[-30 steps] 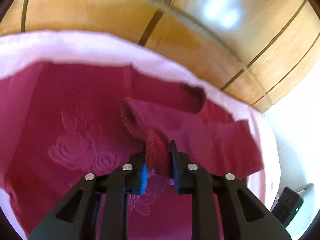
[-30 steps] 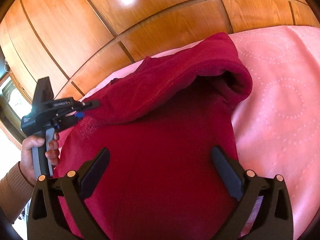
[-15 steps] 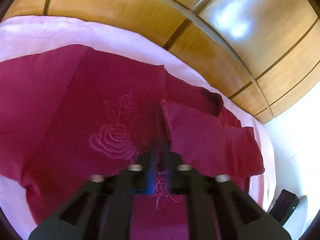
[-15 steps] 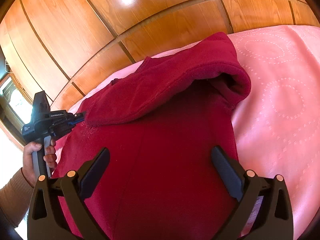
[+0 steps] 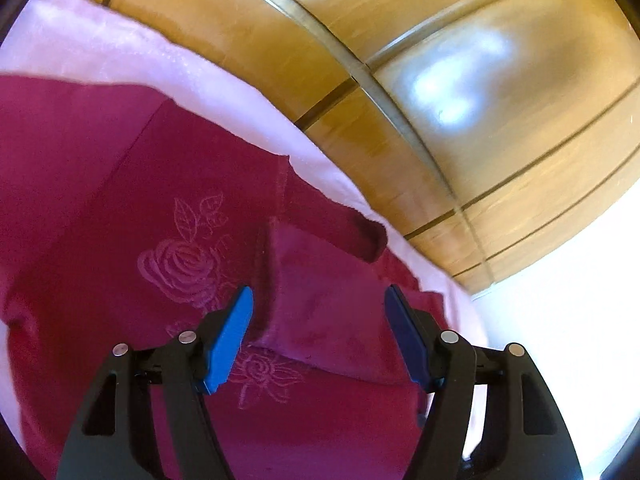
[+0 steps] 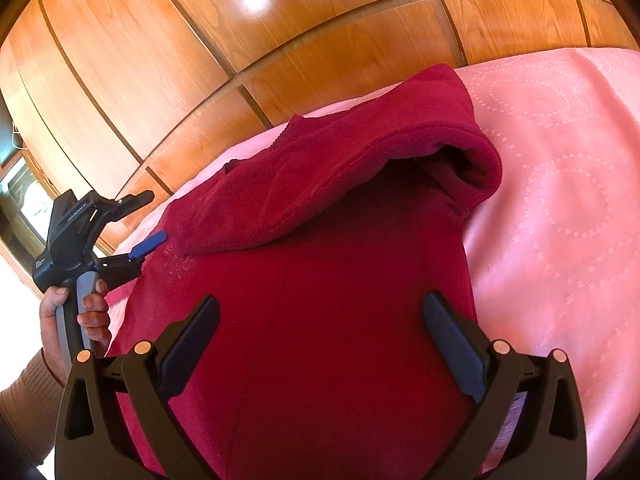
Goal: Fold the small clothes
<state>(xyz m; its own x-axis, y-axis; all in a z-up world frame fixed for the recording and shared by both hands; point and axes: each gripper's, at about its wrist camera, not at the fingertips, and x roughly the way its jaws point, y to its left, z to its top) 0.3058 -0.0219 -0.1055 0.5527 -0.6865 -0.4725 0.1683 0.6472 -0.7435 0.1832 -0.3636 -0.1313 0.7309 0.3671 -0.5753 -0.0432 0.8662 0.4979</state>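
Note:
A dark red sweater (image 5: pixel 100 200) with a rose embroidery (image 5: pixel 184 264) lies spread on a pink bedspread (image 5: pixel 120 48). One sleeve (image 5: pixel 328 300) is folded across its body. My left gripper (image 5: pixel 318 292) hangs over the sleeve's end; its jaws are opening, and the blue pads stand apart from the cloth. From the right wrist view the sleeve (image 6: pixel 340 184) lies over the sweater (image 6: pixel 320 360), and the left gripper (image 6: pixel 156 216) sits at its left tip, held by a hand (image 6: pixel 92 312). My right gripper (image 6: pixel 320 302) hovers open over the sweater's body, holding nothing.
Glossy wooden panels (image 6: pixel 240 60) rise right behind the bed. Pink bedspread (image 6: pixel 560 200) stretches to the right of the sweater. A tan sleeve (image 6: pixel 24 400) covers the person's arm at the lower left.
The left gripper has let go of the sleeve and its jaws have spread. The sleeve has dropped flat onto the sweater's body. The right gripper has not moved.

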